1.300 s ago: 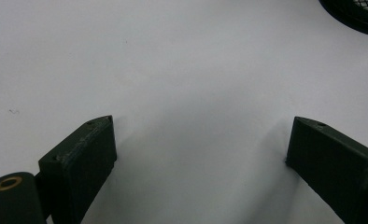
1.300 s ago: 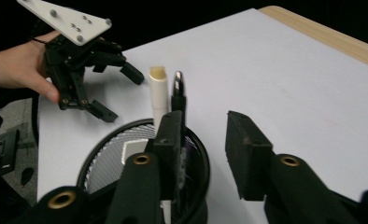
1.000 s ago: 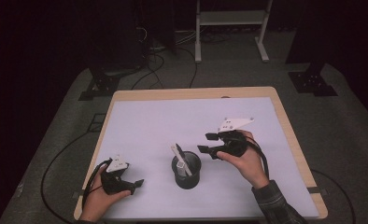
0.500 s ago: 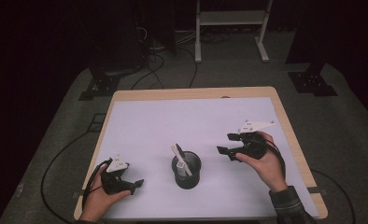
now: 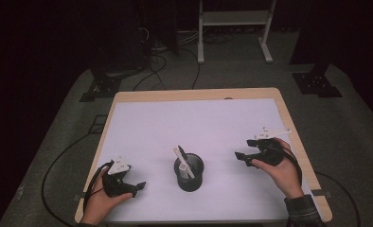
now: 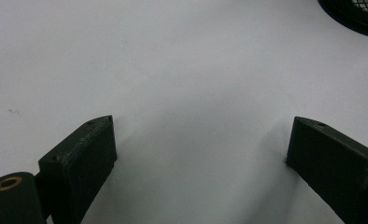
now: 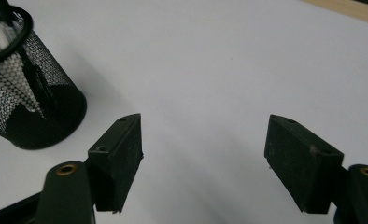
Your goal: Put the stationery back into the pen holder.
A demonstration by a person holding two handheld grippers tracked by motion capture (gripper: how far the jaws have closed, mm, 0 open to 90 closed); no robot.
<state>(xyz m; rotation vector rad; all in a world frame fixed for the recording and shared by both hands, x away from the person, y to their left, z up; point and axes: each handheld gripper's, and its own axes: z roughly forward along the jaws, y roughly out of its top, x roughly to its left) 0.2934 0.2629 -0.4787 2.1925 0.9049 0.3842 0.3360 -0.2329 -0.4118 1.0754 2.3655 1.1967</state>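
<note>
Right gripper (image 5: 244,159) at 3 o'clock of mesh cup (image 5: 190,172), jaws wide, just been opening, nothing between. Left gripper (image 5: 136,187) at 8 o'clock, wide, empty. Cup mid-table, white pens (image 5: 183,160) inside.

A white sheet (image 5: 175,127) covers the wooden table (image 5: 194,94). Behind it, cables (image 5: 161,66) trail across the grey floor beside a white metal stand (image 5: 234,21).

mesh cup (image 7: 30,100) cut by frame edge, its white contents (image 5: 182,160) too small to identify
</note>
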